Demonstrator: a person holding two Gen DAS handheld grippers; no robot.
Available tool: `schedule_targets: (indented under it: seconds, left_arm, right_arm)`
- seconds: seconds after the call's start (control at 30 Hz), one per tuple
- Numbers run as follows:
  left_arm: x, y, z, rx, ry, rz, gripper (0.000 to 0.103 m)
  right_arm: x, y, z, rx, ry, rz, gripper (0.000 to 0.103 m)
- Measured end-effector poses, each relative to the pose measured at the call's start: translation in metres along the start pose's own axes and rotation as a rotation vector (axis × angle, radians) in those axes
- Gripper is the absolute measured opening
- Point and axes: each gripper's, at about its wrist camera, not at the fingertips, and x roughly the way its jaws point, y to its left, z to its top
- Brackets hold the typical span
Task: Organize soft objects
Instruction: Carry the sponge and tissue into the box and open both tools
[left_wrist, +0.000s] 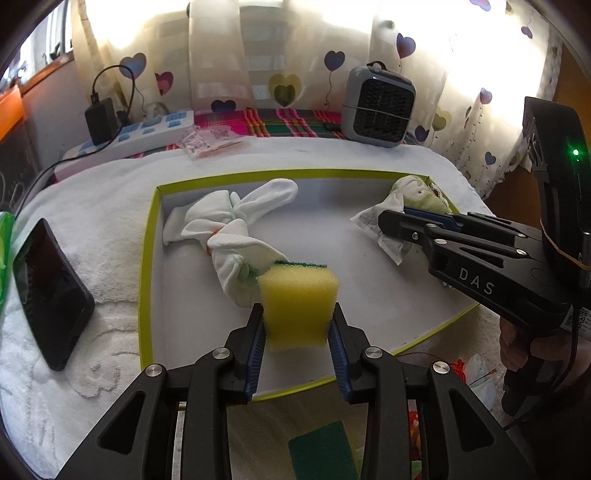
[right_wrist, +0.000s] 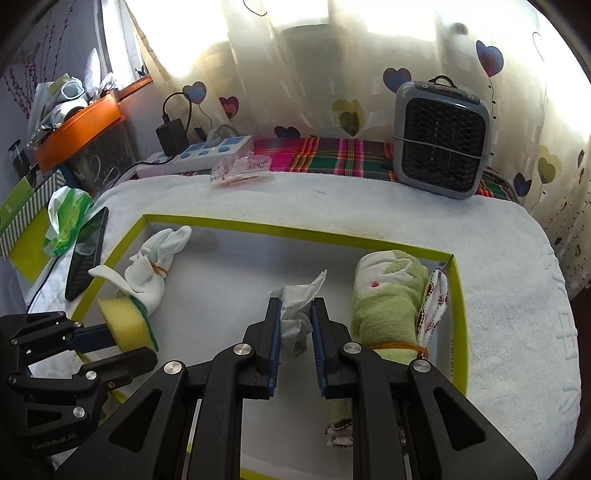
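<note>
A shallow white tray with a yellow-green rim (left_wrist: 147, 236) (right_wrist: 295, 230) lies on a white towel. My left gripper (left_wrist: 297, 308) (right_wrist: 122, 343) is shut on a yellow sponge (left_wrist: 297, 295) (right_wrist: 123, 319) with a green scouring side, held over the tray's near left part. Just beyond the sponge lies a tied bundle of white socks (left_wrist: 229, 225) (right_wrist: 147, 273). My right gripper (right_wrist: 296, 306) (left_wrist: 391, 221) is shut on a crumpled white tissue (right_wrist: 295, 295) (left_wrist: 369, 219) low over the tray floor. A rolled green cloth (right_wrist: 388, 295) (left_wrist: 424, 195), bound with a rubber band, lies along the tray's right wall.
A black phone (left_wrist: 51, 295) rests on the towel left of the tray. A grey heater (left_wrist: 376, 107), a power strip (left_wrist: 147, 129) and a clear plastic bag (left_wrist: 199, 142) stand behind. A green scouring pad (left_wrist: 321, 450) lies below the table edge. A hand (left_wrist: 517, 343) holds the right gripper.
</note>
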Motion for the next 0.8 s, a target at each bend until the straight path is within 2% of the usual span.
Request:
schedule_targets:
  seconds: [0.17, 0.33, 0.53, 0.8]
  left_arm:
    - [-0.006, -0.006, 0.000, 0.017, -0.009, -0.030, 0.036]
    - [-0.007, -0.008, -0.001, 0.021, -0.010, -0.027, 0.040]
    - [-0.010, -0.006, -0.001, 0.006, -0.012, -0.016, 0.043]
    - [-0.016, -0.006, -0.003, -0.005, -0.024, -0.012, 0.044]
  right_arm:
    - [-0.001, 0.000, -0.001, -0.001, -0.003, 0.006, 0.018]
    - [-0.003, 0.000, -0.001, 0.003, -0.004, 0.005, 0.019]
    - [-0.005, 0.002, -0.002, -0.004, -0.012, 0.006, 0.034]
    - [-0.012, 0.004, -0.004, 0.008, -0.021, 0.007, 0.039]
